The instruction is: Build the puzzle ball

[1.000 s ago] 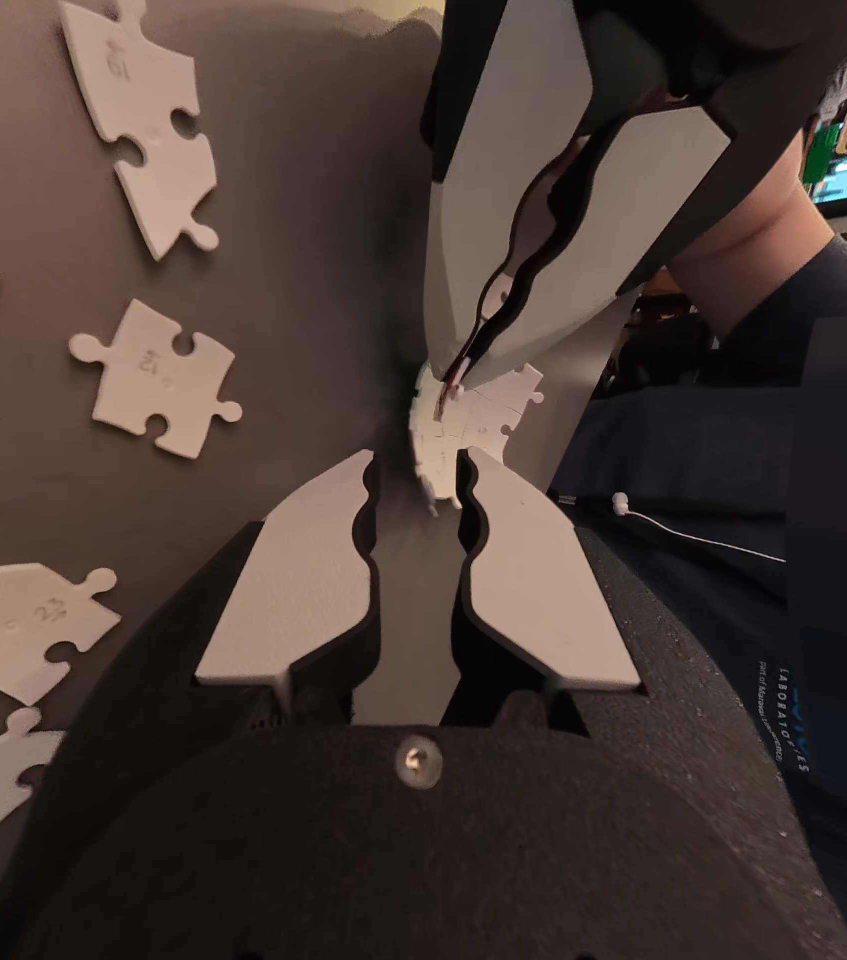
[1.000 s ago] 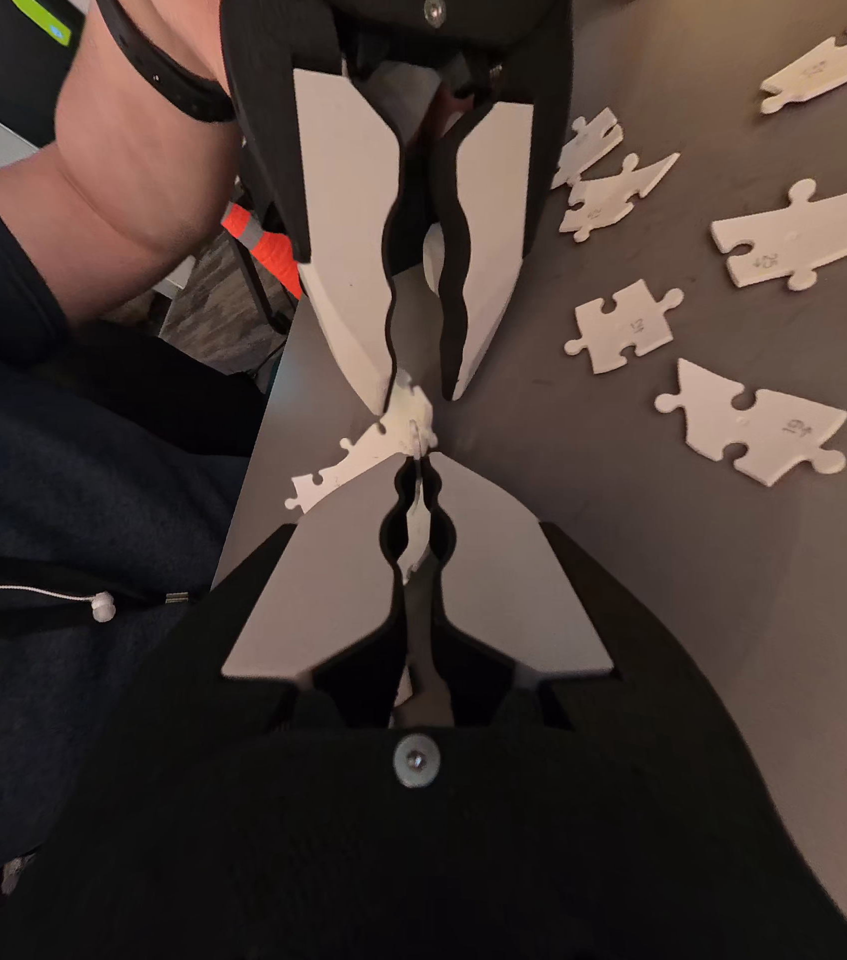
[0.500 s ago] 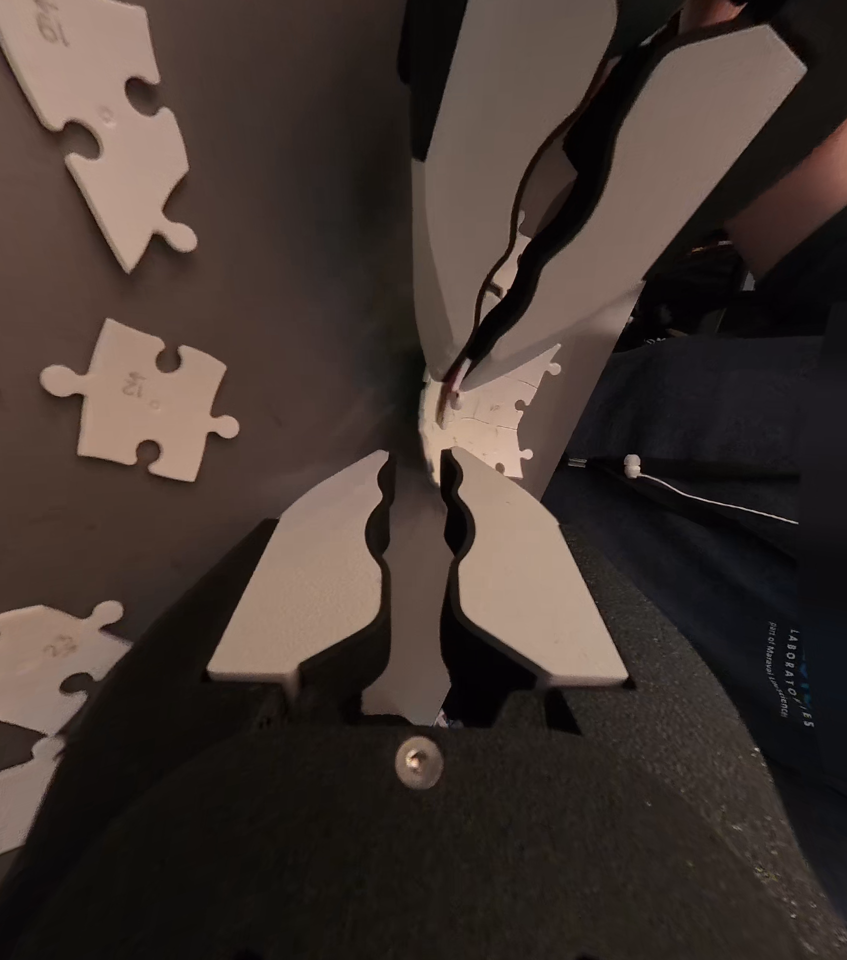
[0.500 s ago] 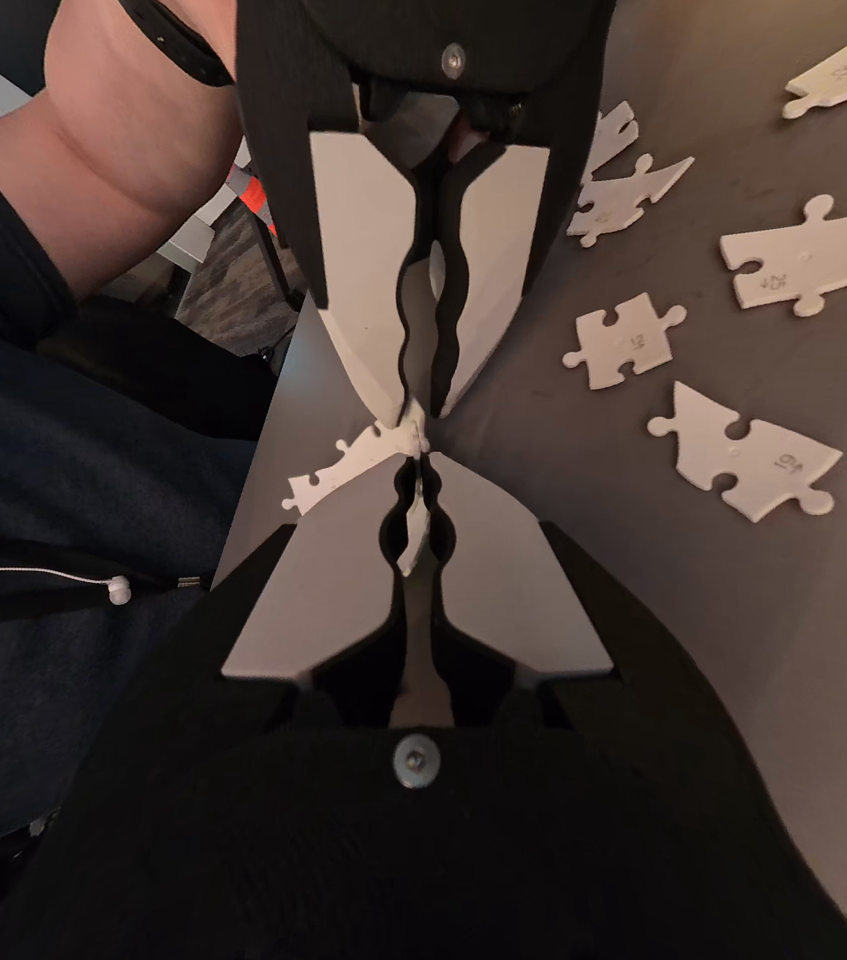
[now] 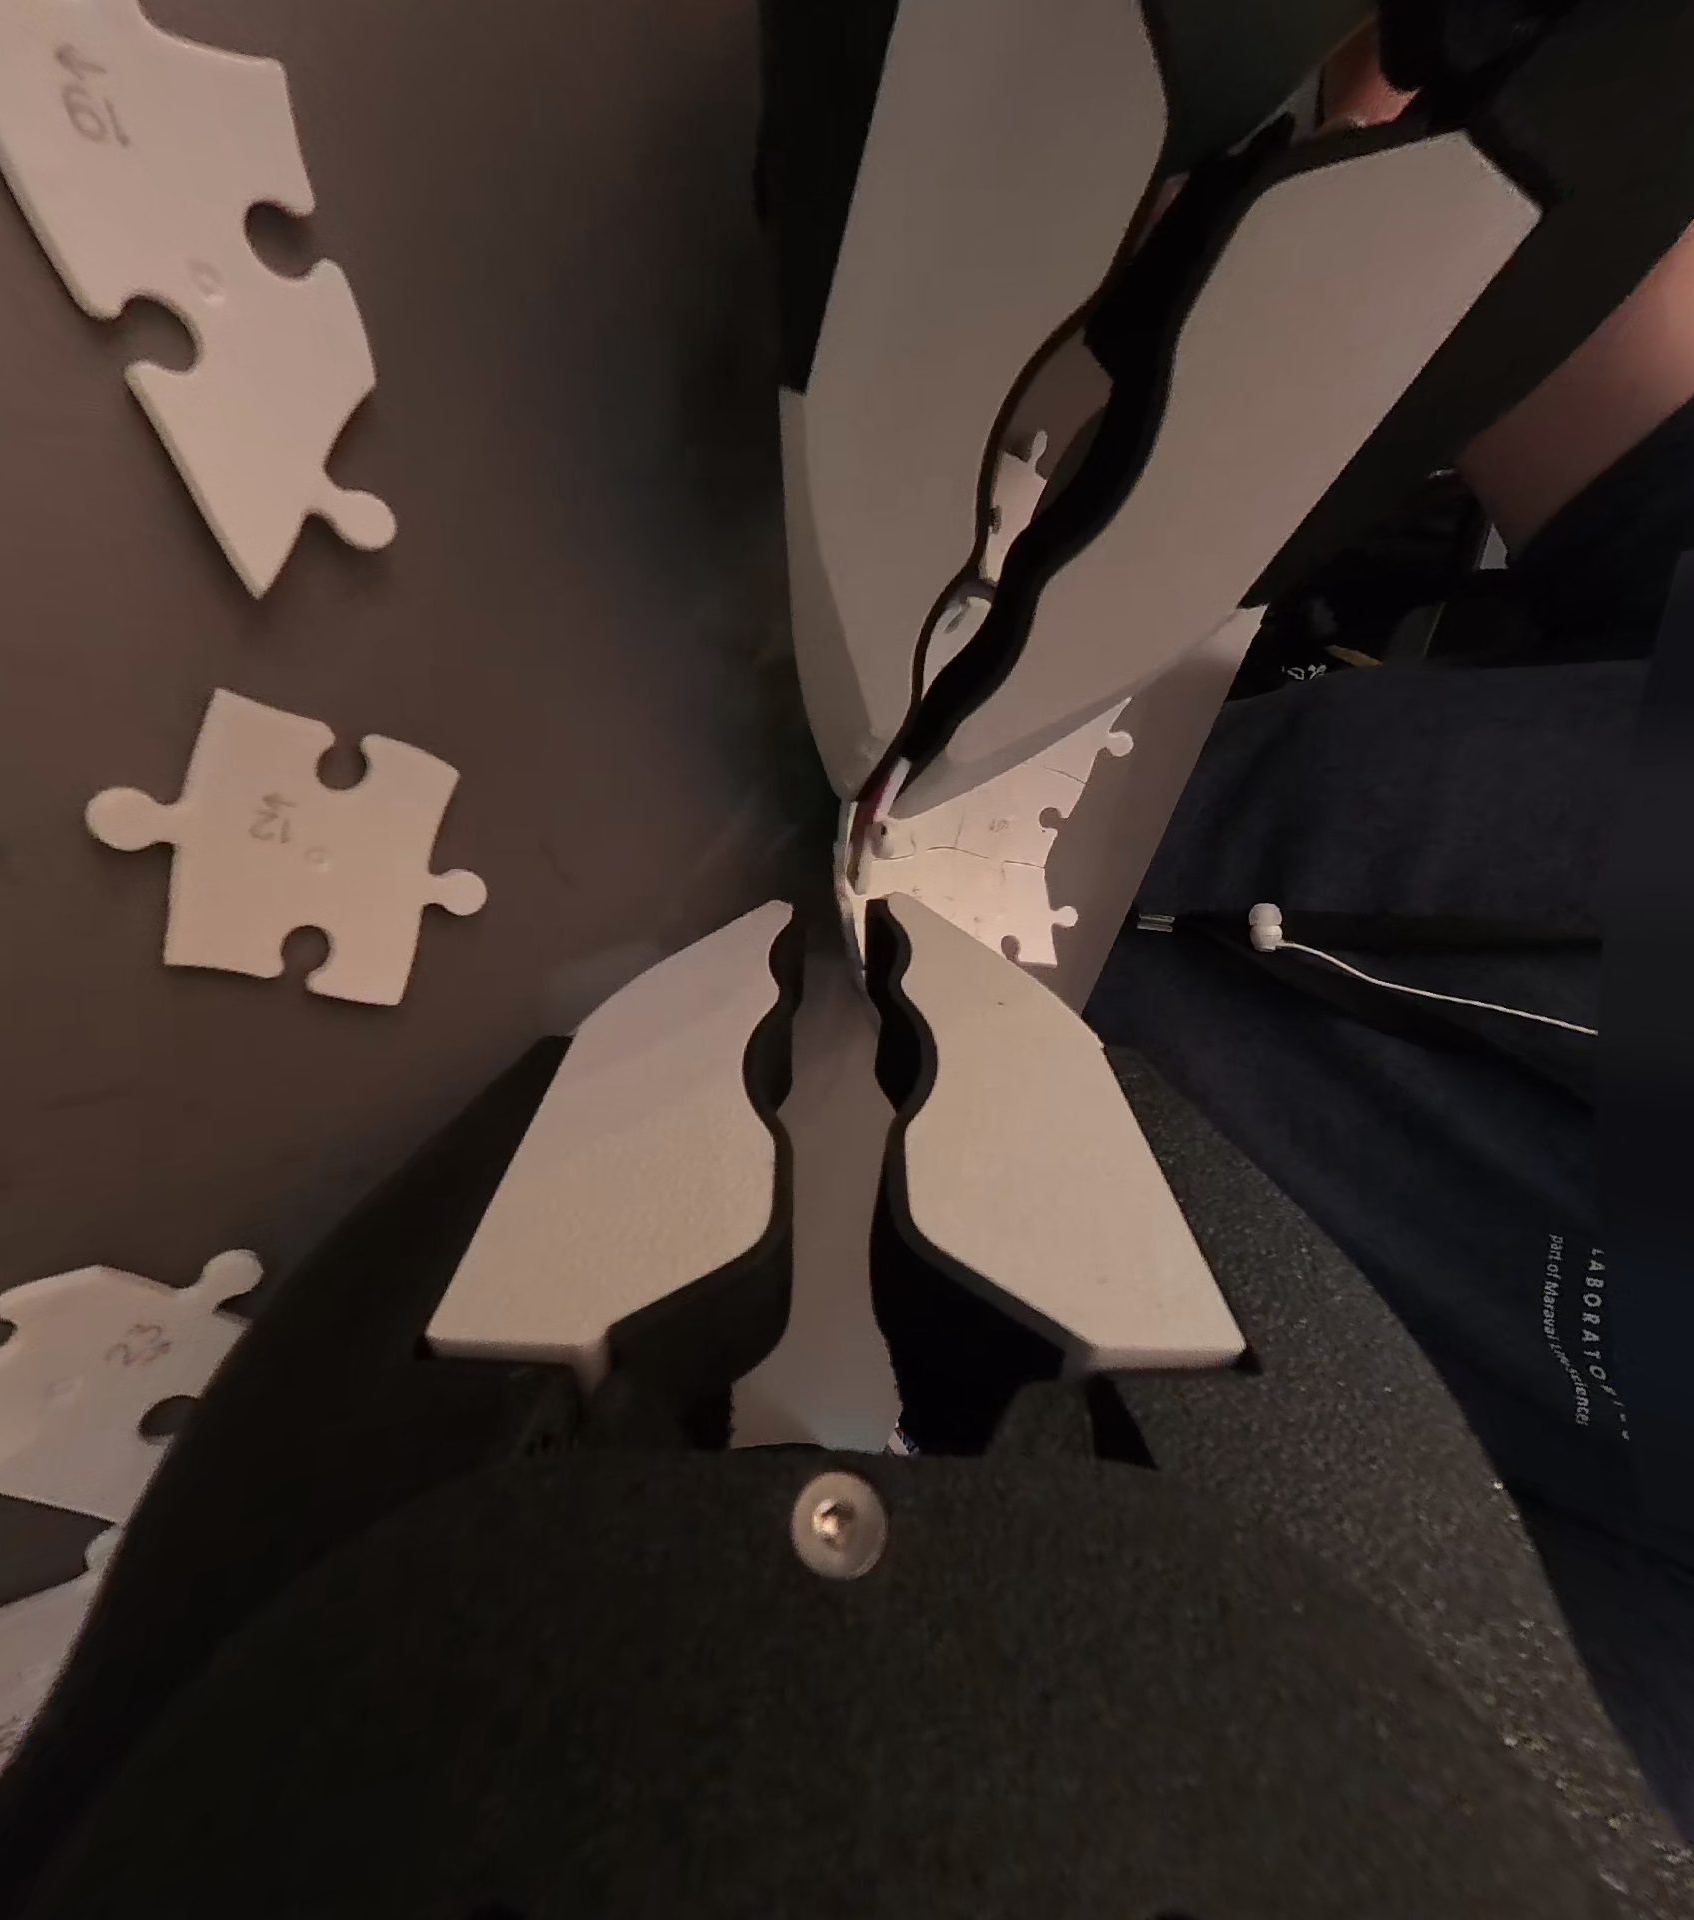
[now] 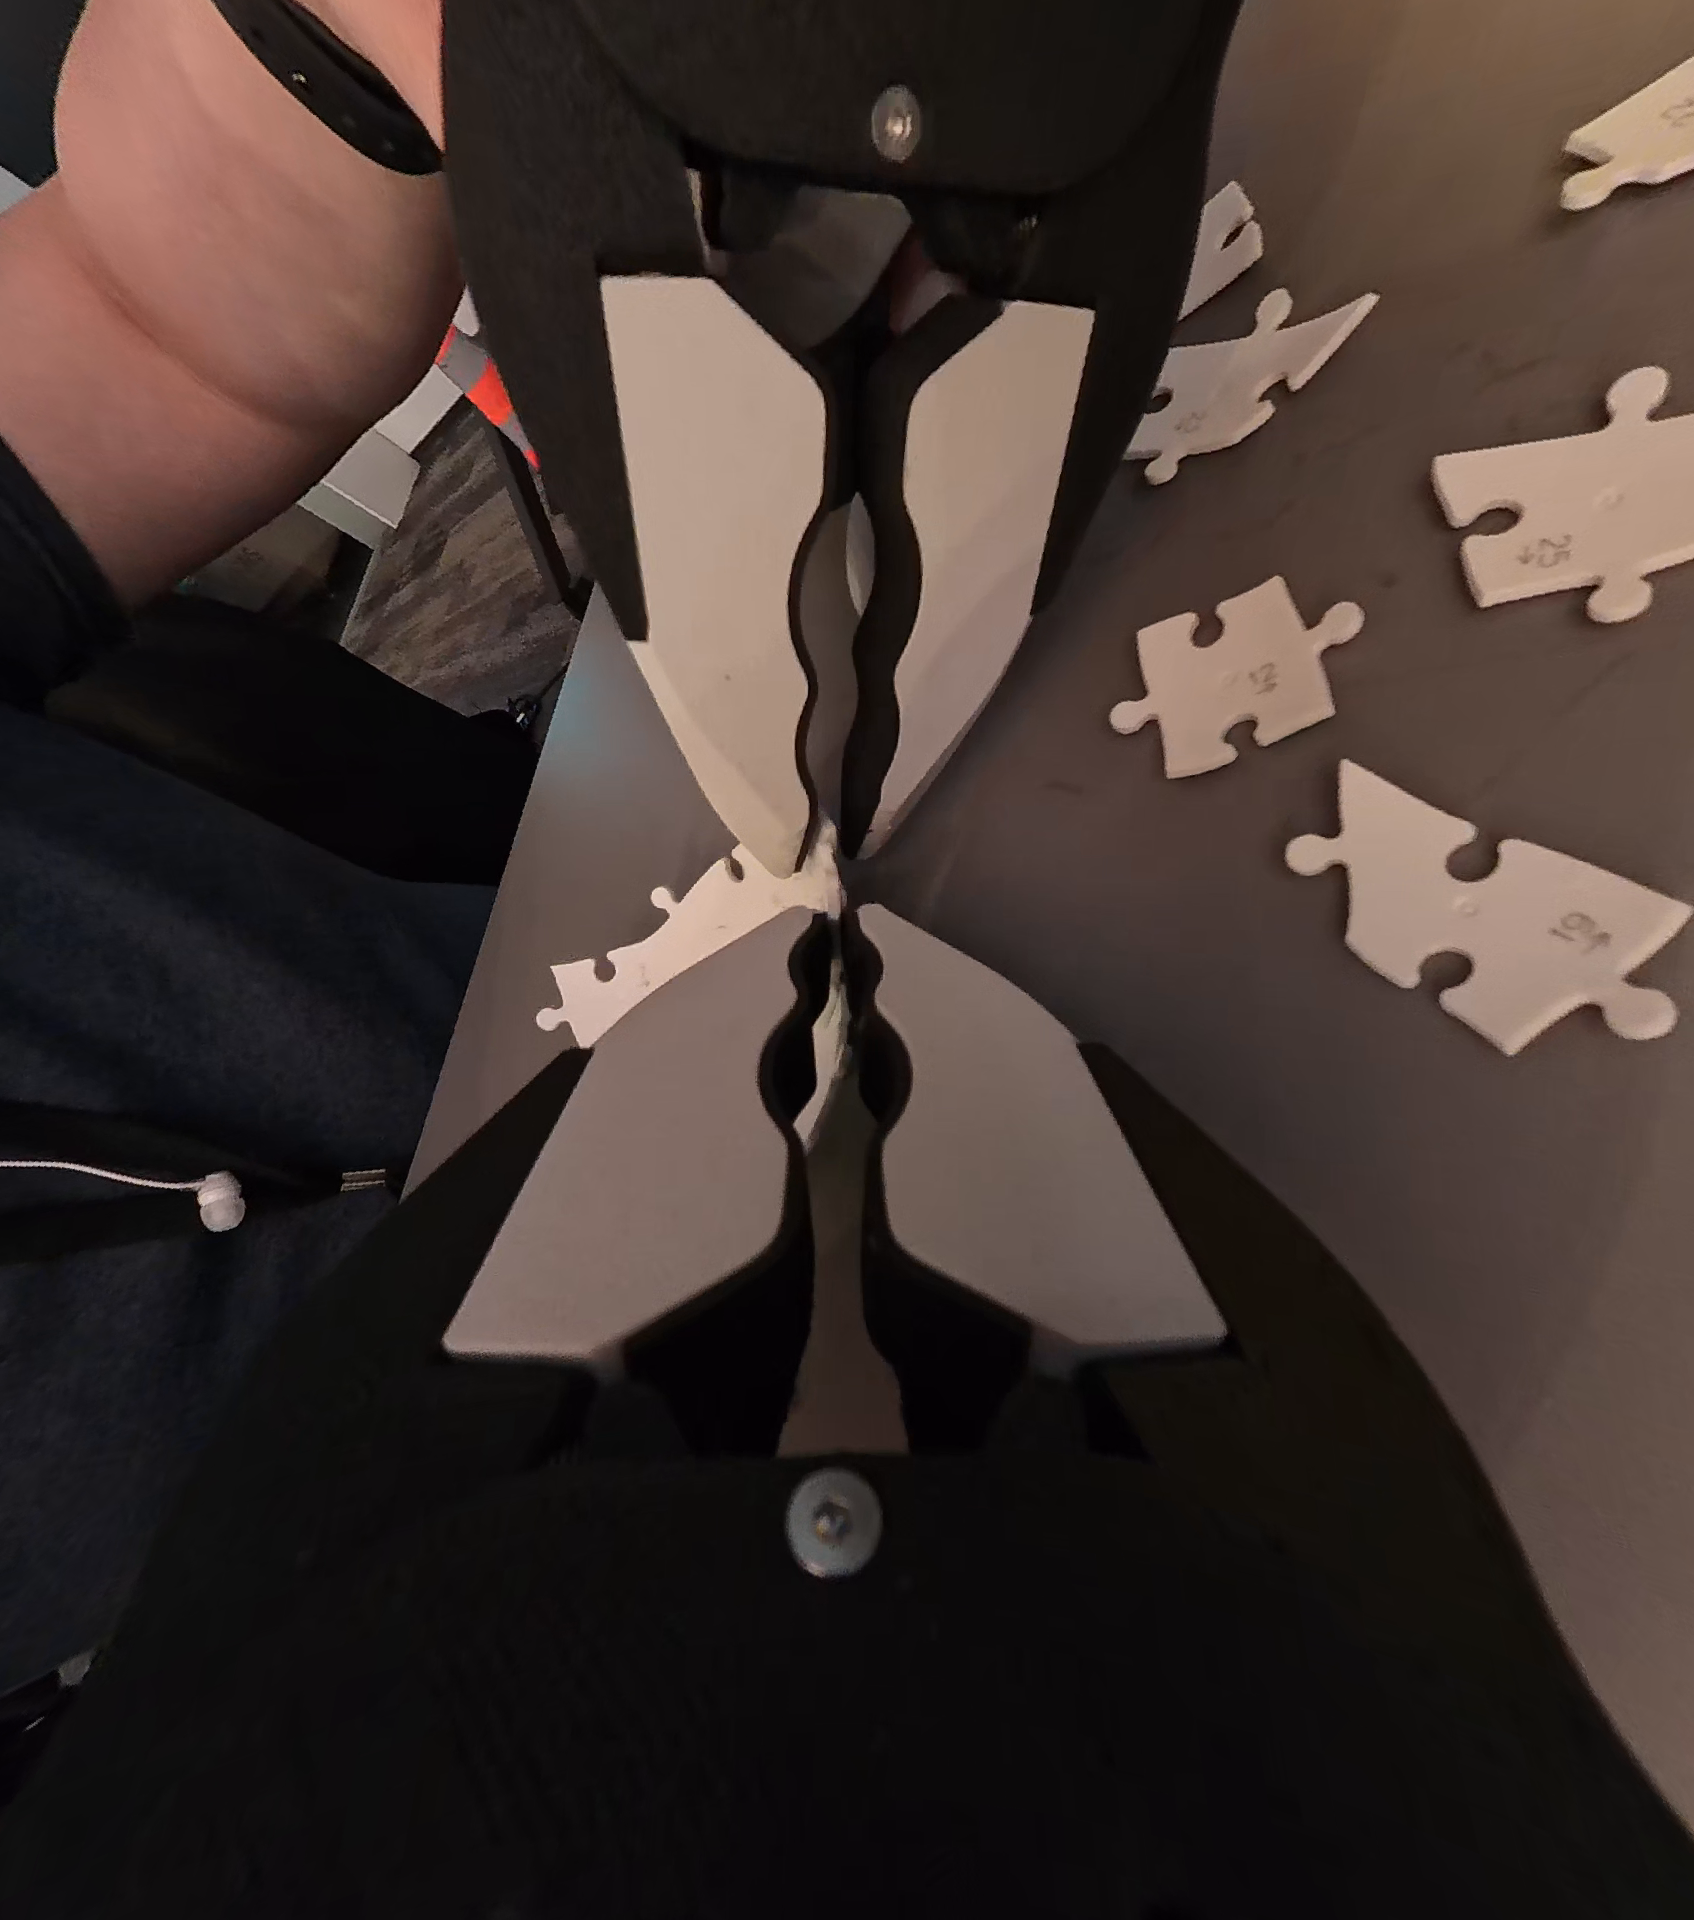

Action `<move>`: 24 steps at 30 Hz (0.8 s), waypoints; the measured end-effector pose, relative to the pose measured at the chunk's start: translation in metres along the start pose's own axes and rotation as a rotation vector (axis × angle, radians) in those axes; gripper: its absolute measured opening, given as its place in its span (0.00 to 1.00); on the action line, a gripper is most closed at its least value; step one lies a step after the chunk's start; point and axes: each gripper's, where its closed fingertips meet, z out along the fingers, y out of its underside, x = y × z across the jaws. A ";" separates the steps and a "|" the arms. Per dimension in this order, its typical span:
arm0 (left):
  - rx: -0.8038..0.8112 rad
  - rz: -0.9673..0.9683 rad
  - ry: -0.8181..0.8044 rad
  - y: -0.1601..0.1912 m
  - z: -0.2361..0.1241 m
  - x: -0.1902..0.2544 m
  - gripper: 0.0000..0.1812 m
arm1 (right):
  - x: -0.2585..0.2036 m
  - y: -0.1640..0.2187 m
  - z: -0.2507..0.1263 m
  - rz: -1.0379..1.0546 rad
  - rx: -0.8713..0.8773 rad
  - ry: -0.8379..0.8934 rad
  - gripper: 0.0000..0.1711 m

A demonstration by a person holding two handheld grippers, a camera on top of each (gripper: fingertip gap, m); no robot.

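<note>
A curved white section of joined puzzle pieces [image 5: 988,842] hangs in the air over the table's near edge; it also shows in the right wrist view [image 6: 677,945]. My right gripper [image 6: 838,920] is shut on it; in the left wrist view it comes in from above [image 5: 884,784]. My left gripper [image 5: 835,914] faces it tip to tip, its jaws closed to a narrow gap on the section's edge; in the right wrist view it reaches down from the top [image 6: 824,854]. How much of the edge sits between the left pads is hidden.
Several loose white numbered pieces lie flat on the dark grey table [image 5: 562,416]: a square one [image 5: 292,852], a long one [image 5: 188,260], another at the lower left [image 5: 74,1382]. The right wrist view shows more [image 6: 1238,691] [image 6: 1508,914]. A person's dark clothing [image 6: 95,935] is beyond the table edge. Less than 4 cm separates the two grippers' tips.
My left gripper has moved up to the held section and its jaws have narrowed onto its edge. My right gripper has kept its grip.
</note>
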 end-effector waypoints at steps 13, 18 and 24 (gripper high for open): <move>0.006 0.020 0.020 0.000 0.001 0.001 0.02 | 0.001 0.000 0.000 0.014 0.003 -0.005 0.02; 0.017 0.014 0.047 -0.003 0.001 0.003 0.04 | 0.002 0.001 0.000 0.022 0.000 -0.003 0.02; 0.031 0.009 0.057 -0.007 0.002 0.002 0.05 | 0.003 0.002 0.000 0.026 0.000 0.002 0.02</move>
